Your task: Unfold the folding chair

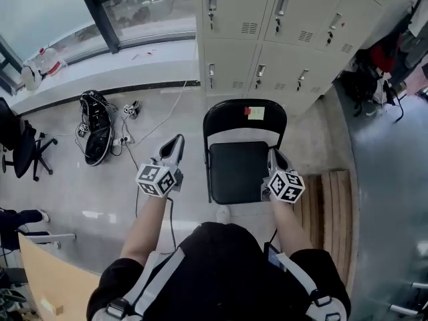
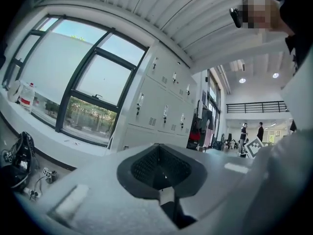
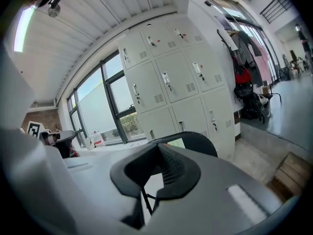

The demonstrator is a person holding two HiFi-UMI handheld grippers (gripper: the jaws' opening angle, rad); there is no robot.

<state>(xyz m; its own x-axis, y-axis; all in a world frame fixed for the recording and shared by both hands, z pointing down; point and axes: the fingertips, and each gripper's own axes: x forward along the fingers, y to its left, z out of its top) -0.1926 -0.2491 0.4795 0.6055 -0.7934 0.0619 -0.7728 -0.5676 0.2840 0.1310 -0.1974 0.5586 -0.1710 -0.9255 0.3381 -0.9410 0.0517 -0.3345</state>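
The black folding chair (image 1: pixel 239 171) stands opened out in front of the lockers, its seat flat and its curved backrest (image 1: pixel 245 116) carrying a small yellow and red label. My left gripper (image 1: pixel 178 141) hangs in the air to the chair's left, apart from it, jaws shut with nothing between them. My right gripper (image 1: pixel 274 154) is raised over the right edge of the seat, also shut and empty. In the left gripper view the closed jaws (image 2: pixel 161 168) face the lockers. In the right gripper view the closed jaws (image 3: pixel 155 170) point at the chair backrest (image 3: pixel 198 142).
Grey lockers (image 1: pixel 281 25) rise right behind the chair. A wooden slatted platform (image 1: pixel 331 206) lies to its right. A black bag with cables (image 1: pixel 97 126) sits on the floor at left, near an office chair (image 1: pixel 20 146). A desk corner (image 1: pixel 47 279) is at the lower left.
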